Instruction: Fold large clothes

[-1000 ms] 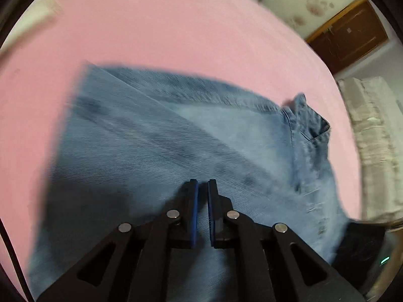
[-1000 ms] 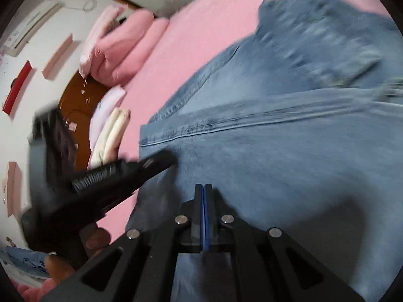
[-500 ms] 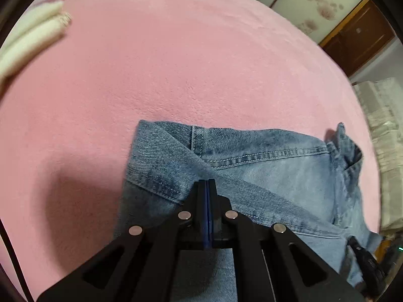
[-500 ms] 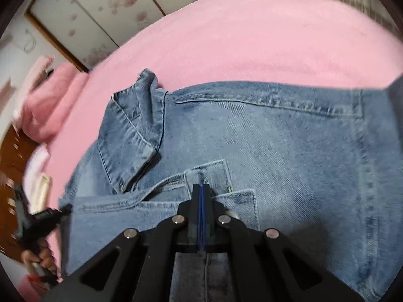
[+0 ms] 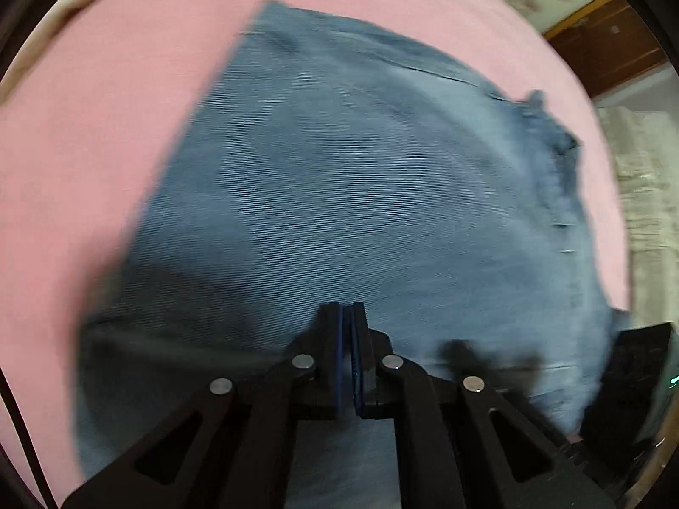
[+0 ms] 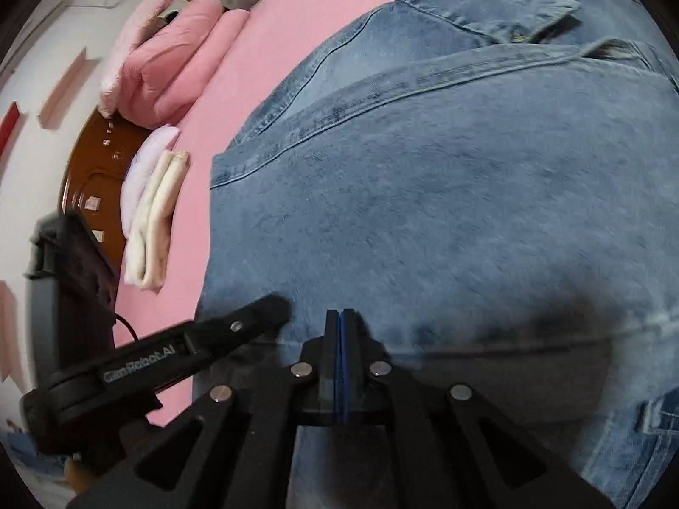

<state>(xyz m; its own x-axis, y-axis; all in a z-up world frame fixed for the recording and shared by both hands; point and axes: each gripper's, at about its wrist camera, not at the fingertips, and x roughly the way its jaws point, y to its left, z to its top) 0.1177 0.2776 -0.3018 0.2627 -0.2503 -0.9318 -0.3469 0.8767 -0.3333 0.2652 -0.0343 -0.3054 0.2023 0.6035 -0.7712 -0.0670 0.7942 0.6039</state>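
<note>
Both claws, left (image 5: pixel 349 318) and right (image 6: pixel 340 322), closed and empty, press flat on the jacket (image 6: pixel 445 191), probably smoothing its fold.

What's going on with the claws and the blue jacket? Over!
Left gripper and right gripper both shut, holding nothing. Denim jacket folded on the pink bedspread. Folded cream cloth lies beside it, apart.

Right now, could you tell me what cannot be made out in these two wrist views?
- Left wrist: the denim garment is smeared by motion blur; its seams are unreadable.
- Left wrist: the right gripper is cut off by the edge.
- Both views: the garment's near edge is hidden under the gripper frames.
- Right wrist: whether the left gripper touches the denim; its tip is blurred.
- Right wrist: folded cloths too small to identify.
</note>
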